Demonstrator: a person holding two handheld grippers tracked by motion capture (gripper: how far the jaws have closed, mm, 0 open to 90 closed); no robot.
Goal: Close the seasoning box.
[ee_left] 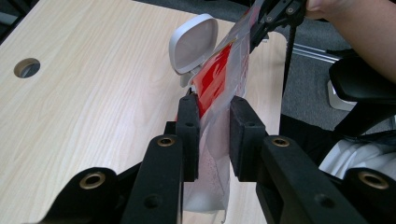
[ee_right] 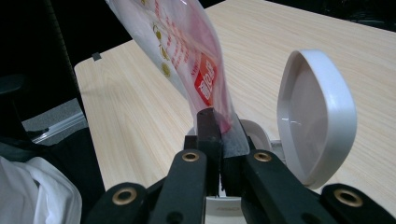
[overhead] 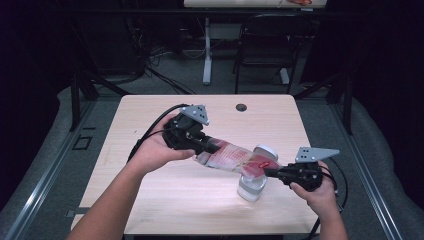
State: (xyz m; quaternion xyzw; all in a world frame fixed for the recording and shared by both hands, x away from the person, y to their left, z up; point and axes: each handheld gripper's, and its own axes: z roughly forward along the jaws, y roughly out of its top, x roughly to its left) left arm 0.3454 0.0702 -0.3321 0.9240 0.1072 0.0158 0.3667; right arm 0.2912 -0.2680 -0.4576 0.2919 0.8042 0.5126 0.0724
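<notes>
Plastic bag (overhead: 235,159) with red label, writing unreadable, clamped between both tools

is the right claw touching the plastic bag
Touching: in the right gripper view the right claw pinches the end of the plastic bag between its shut jaws.

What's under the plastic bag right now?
Under the plastic bag stands a white container with its lid flipped open, on the table. The bag and jaws cover its inside.
</notes>
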